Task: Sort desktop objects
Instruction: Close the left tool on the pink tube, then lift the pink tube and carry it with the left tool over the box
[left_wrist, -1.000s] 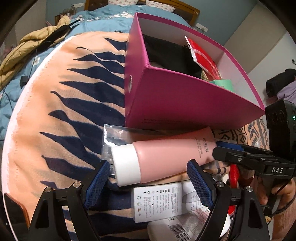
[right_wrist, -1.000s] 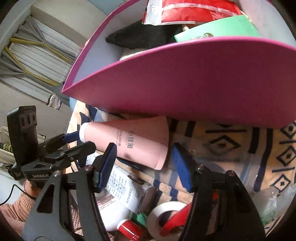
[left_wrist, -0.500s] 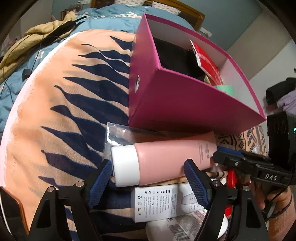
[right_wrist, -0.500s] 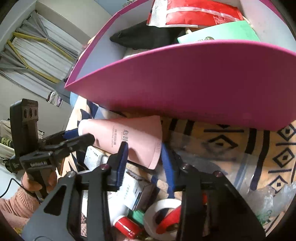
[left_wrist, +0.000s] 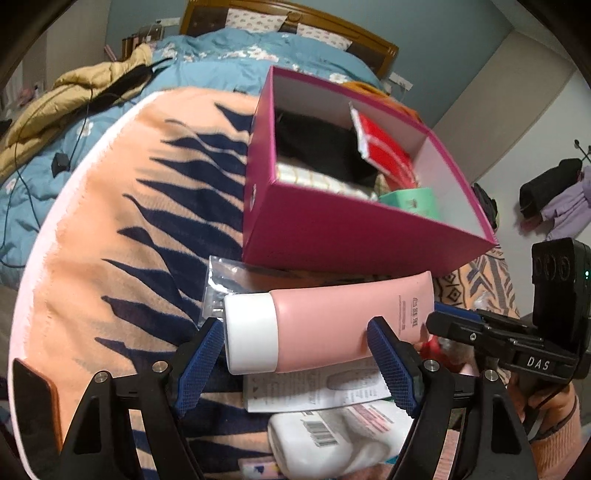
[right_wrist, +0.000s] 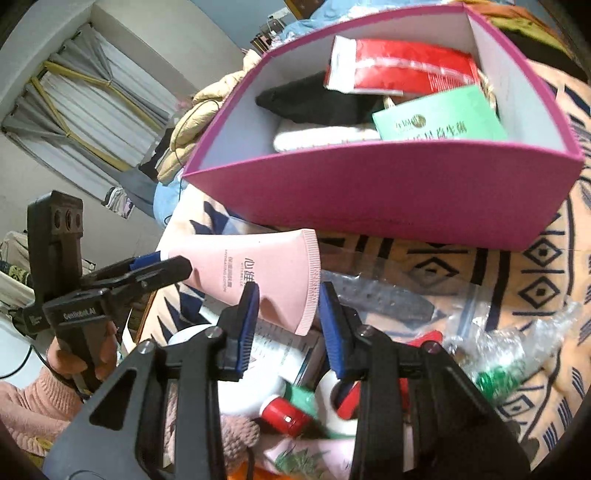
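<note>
Through my left wrist camera, the pink tube (left_wrist: 332, 325) lies crosswise just in front of the magenta box (left_wrist: 343, 236), white cap toward the striped side of the blanket (left_wrist: 110, 229). My left gripper (left_wrist: 295, 354) stands spread wide, one blue pad at the cap, the other against the tube's body; I cannot tell whether either pad truly presses it. Beyond the tube's crimped end my right gripper (left_wrist: 448, 319) reaches in, its tips at that end. In front of the tube lie a printed carton (left_wrist: 314, 391) and a white bottle (left_wrist: 332, 439). Inside the box I see a red packet (left_wrist: 384, 147), a black cloth (left_wrist: 317, 144) and a green carton (left_wrist: 410, 199).

Through my right wrist camera, my right gripper (right_wrist: 286, 314) is clenched on the tube's (right_wrist: 258, 269) flat crimped end, both pads against it. The box (right_wrist: 388, 192) stands just behind the tube. My left gripper (right_wrist: 147, 266) sits at the tube's far end. In front of the tube lie a tape roll (right_wrist: 332, 402) and a clear plastic bag (right_wrist: 424, 299).
</note>
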